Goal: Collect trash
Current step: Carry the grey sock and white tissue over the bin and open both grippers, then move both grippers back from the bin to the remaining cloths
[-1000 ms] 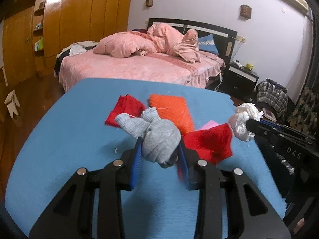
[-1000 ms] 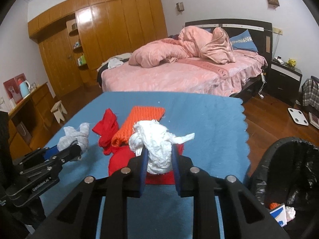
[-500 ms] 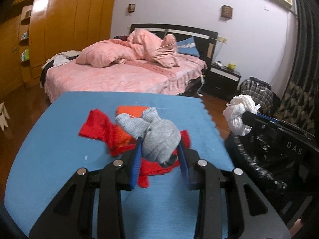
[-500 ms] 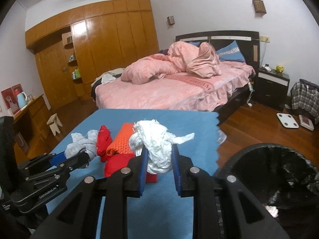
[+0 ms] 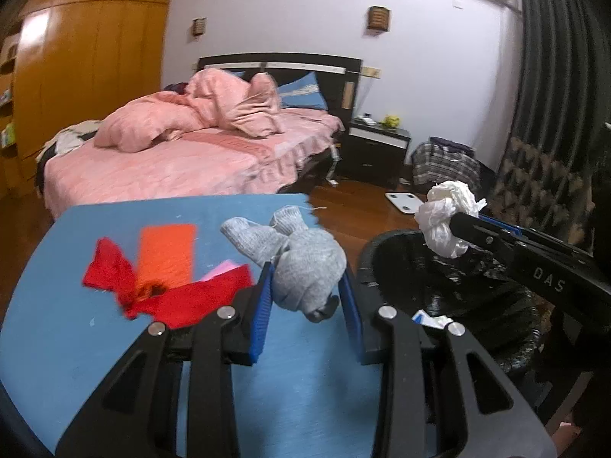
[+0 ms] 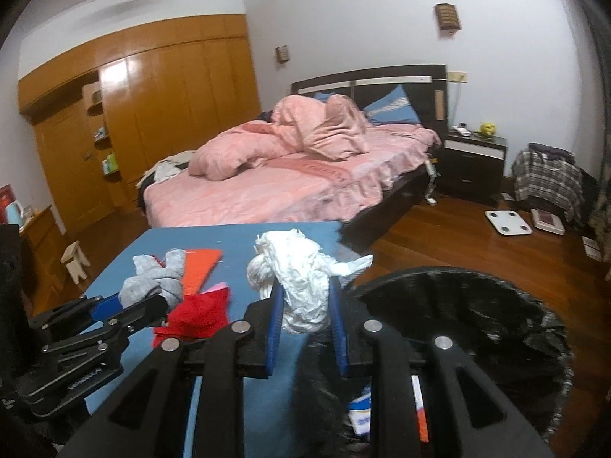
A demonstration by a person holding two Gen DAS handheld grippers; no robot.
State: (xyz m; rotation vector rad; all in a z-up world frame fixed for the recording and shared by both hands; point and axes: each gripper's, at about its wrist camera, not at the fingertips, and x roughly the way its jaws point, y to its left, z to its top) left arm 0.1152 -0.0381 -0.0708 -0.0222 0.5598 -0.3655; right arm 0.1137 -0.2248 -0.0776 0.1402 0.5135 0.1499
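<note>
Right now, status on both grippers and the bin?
Left gripper shut on grey sock wad. Right gripper shut on white tissue wad. Black bin beside table, path clear.

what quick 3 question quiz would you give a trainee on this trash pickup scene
1. True or false: the left gripper is empty.
2. Which gripper is over the black bin? A) left B) right C) neither
3. What colour is the table cover under the cloth scraps?

Key:
1. False: it is shut on a grey balled sock.
2. B: the right gripper, shut on a white crumpled wad, is over the bin; the left is beside its rim.
3. Blue.
</note>
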